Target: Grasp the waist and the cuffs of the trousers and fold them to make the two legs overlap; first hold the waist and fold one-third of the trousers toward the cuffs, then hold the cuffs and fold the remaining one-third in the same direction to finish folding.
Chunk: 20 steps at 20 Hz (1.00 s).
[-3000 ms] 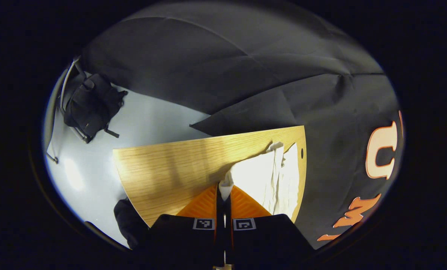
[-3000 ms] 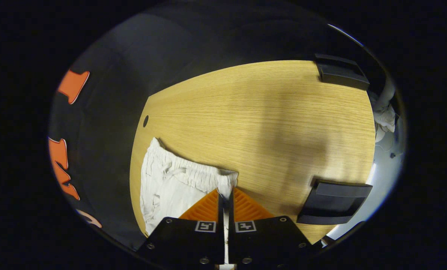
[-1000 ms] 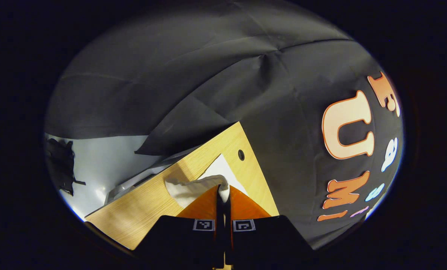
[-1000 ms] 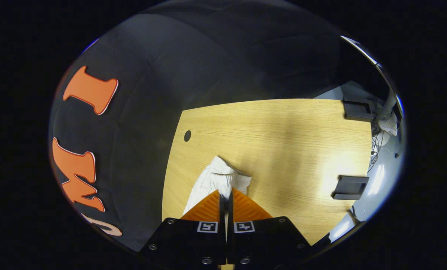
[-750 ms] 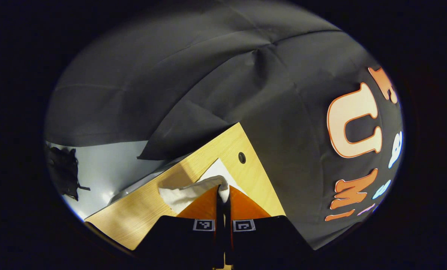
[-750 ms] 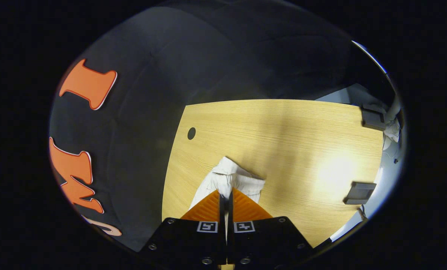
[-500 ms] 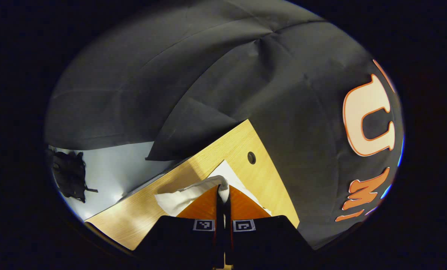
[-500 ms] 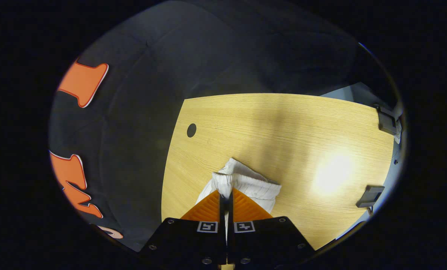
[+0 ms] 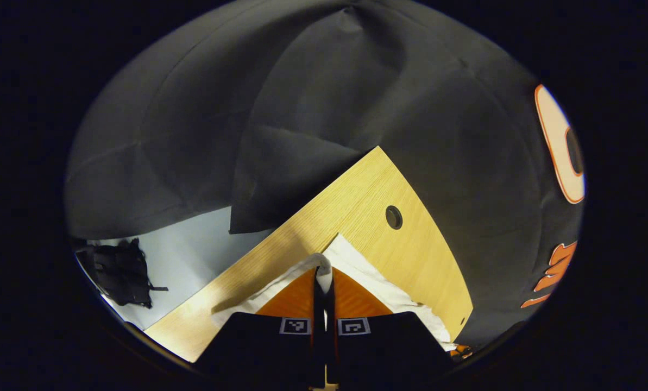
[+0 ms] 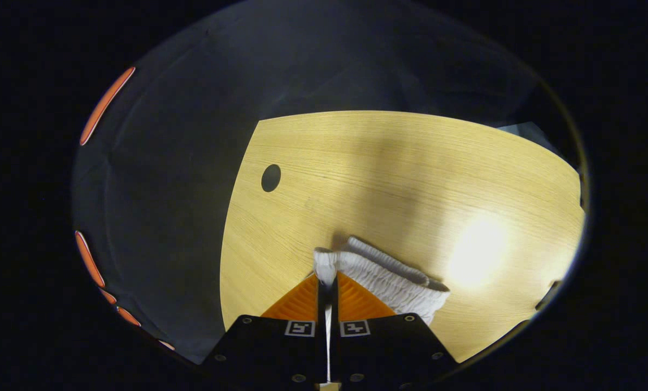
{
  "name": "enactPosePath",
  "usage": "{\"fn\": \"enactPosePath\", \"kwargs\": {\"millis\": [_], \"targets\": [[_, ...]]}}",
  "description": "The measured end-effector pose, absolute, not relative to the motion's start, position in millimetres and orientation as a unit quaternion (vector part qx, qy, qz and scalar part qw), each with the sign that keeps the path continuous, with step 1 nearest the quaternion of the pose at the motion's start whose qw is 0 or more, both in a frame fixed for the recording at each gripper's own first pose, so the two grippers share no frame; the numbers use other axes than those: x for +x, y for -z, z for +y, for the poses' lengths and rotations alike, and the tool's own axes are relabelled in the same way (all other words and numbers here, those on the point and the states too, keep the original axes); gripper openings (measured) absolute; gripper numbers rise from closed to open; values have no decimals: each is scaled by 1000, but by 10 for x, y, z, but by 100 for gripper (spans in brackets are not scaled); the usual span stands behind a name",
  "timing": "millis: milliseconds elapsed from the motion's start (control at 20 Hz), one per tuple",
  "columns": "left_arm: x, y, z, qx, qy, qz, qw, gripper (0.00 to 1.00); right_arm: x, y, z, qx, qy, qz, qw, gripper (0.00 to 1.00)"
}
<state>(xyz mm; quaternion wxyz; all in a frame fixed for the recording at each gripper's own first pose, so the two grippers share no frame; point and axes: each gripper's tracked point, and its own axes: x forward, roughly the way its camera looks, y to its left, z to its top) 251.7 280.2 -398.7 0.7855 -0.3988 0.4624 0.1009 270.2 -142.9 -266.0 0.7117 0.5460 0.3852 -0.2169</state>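
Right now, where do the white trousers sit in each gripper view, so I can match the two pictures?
Left gripper view: the trousers lie low at centre, spreading both ways from the left tongs clamped on an edge.
Right gripper view: the trousers, gathered waistband showing, run right from the right tongs pinching them.
Shared landmark: the round hole in the wooden table.

A light oak-grain wooden table (image 10: pixel 410 163) with a round cable hole (image 10: pixel 271 177) near one corner carries white fabric trousers (image 9: pixel 378 279), spread below the hole, their gathered elastic waistband (image 10: pixel 389 279) bunched on the wood well apart from it.
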Motion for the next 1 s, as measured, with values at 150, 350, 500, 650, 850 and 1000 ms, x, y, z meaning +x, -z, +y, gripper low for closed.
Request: {"fn": "enactPosePath", "kwargs": {"millis": [150,350,500,650,850,1000], "targets": [[2656,3974,2728,-373,-91,462,799,6,3001,2552,-1368,580,201,353,706,3],[2756,3768,2769,-332,-79,437,832,21,3106,2434,-1394,587,174,326,720,11],[2733,3648,2820,-332,-89,425,838,48,3078,2311,-1627,568,181,295,747,29],[2695,3503,2812,-335,-85,421,839,77,2815,2260,-1779,535,187,304,766,40],[2529,3226,2598,-299,-50,437,847,99,2320,2384,-1873,459,197,350,792,55],[2479,3073,2403,-263,-26,439,859,100,2049,2591,-1719,426,195,393,791,87]]}}
